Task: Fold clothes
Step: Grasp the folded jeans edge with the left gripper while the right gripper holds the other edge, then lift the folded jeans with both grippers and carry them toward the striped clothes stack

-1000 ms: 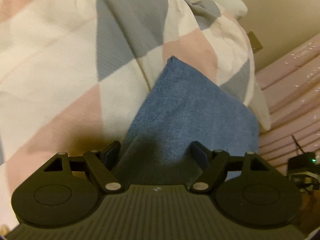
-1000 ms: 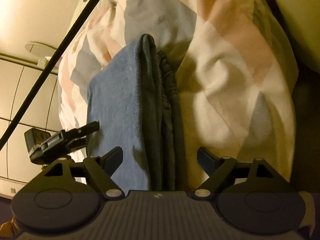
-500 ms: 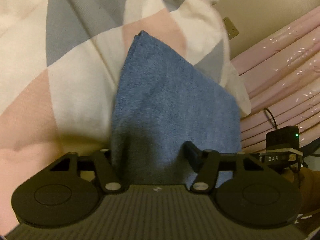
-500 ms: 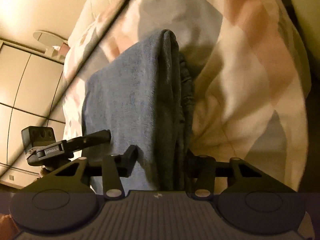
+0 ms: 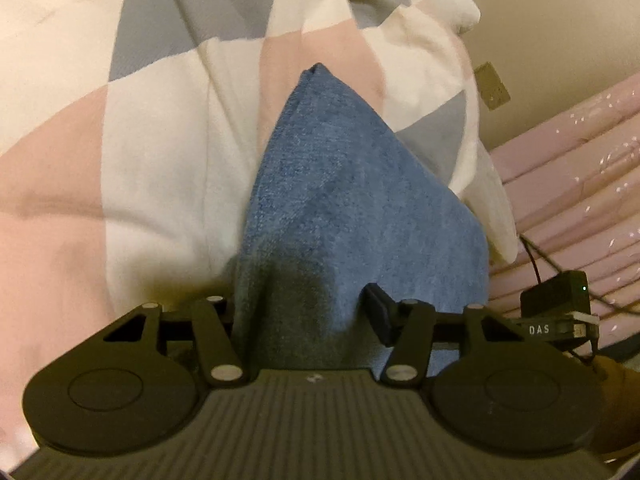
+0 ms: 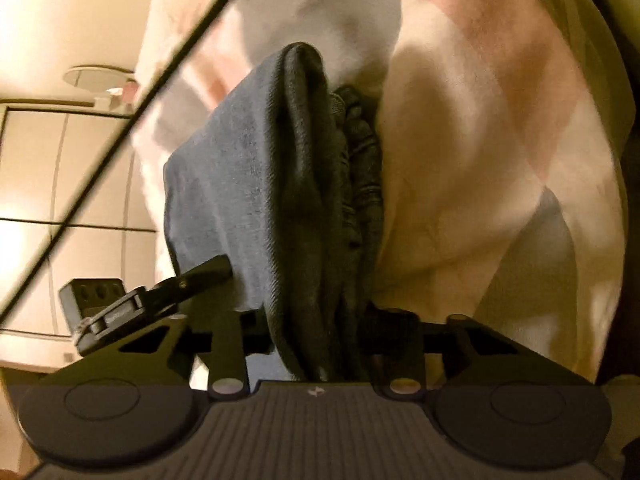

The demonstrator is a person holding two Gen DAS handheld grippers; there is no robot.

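A: What does the cloth (image 5: 360,208) look like?

B: Blue, with a soft, towel-like weave, folded into several layers. From the left wrist it rises to a rounded corner against the quilt (image 5: 152,152), which is patterned in white, pink and grey. From the right wrist the cloth (image 6: 248,184) shows its stacked edges, dark and bunched on the right side.

A: Where is it?

B: Over the quilt, between the two grippers, each at one end of it.

A: What differs from half a second ago?

B: In the left view the cloth's peak now sits nearer the centre and looks narrower and taller, and the other gripper's body with its "DAS" label has dropped a little at the right edge. In the right view the folded edges look larger and the jaws have drawn tighter around them.

A: And the grippers?

B: The left gripper (image 5: 298,308) is closed down onto the cloth's near end, fabric bunched between its fingers. The right gripper (image 6: 316,320) is pinched narrowly on the layered edge, fingers pressed into the folds. The left gripper (image 6: 208,270) shows in the right view too, touching the cloth's far side.
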